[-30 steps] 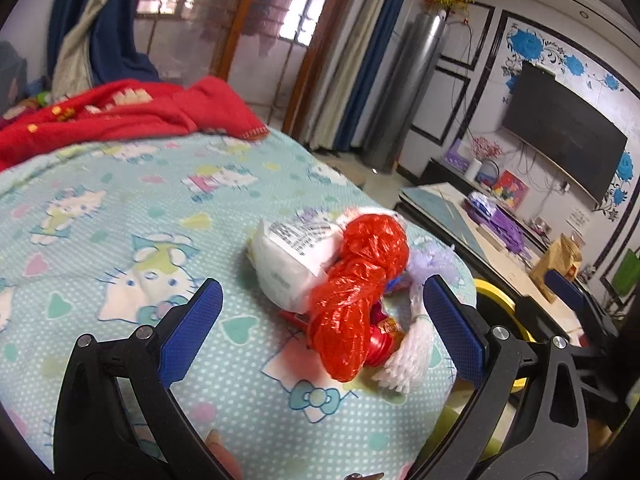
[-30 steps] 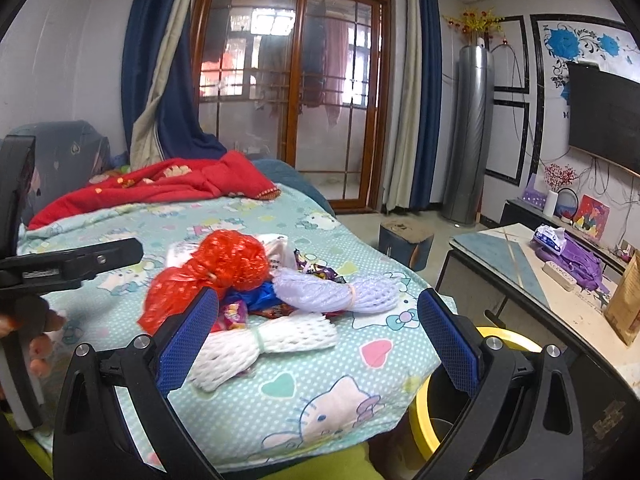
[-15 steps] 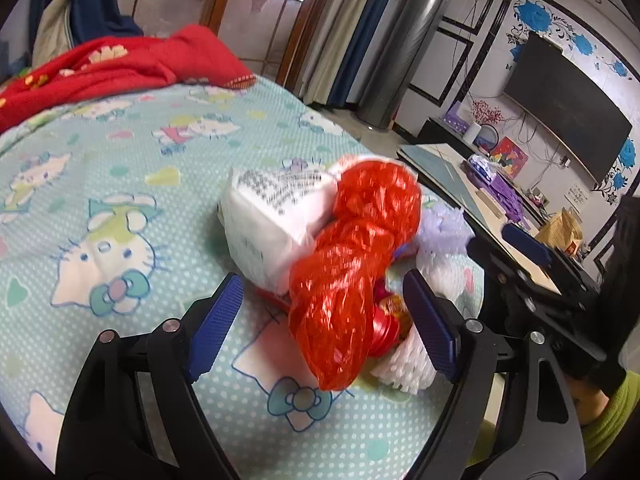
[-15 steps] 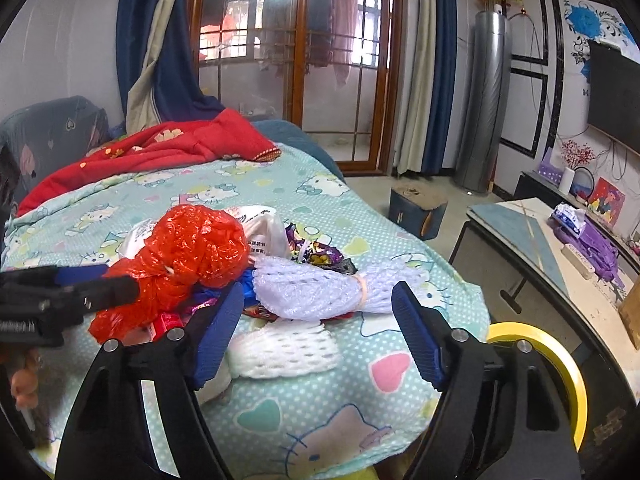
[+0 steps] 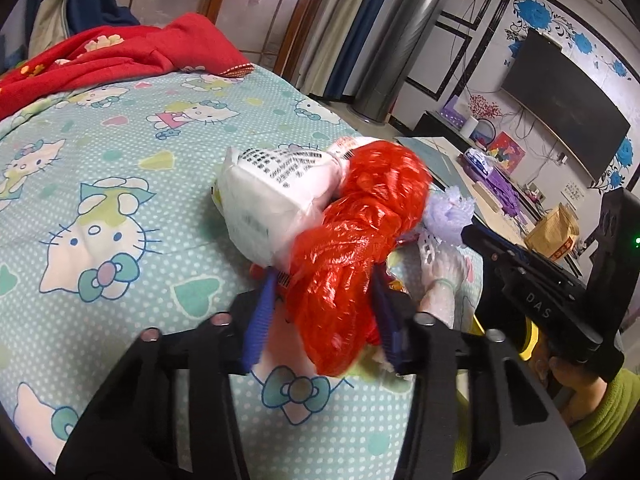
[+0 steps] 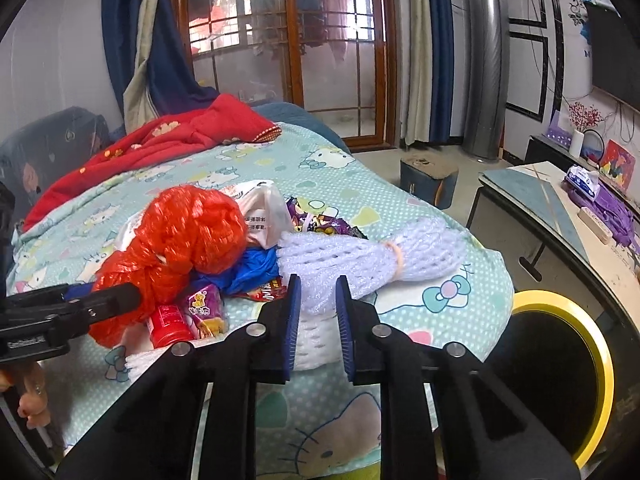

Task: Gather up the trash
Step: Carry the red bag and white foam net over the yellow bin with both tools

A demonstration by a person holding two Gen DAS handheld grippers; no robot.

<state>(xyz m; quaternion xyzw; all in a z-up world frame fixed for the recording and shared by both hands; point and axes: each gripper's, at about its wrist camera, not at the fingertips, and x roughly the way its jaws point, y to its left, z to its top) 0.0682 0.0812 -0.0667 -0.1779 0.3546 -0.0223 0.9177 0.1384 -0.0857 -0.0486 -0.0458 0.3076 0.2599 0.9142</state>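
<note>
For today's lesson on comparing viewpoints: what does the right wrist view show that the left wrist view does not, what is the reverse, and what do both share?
Only the right wrist view shows the yellow-rimmed bin, the red can, the blue bag and the right gripper with white foam netting between its pads.

Only the left wrist view shows the left gripper closed around the red plastic bag, and the television.

Both show the red bag, the white printed bag, the lilac foam netting, the red blanket and the cartoon-cat sheet.
</note>
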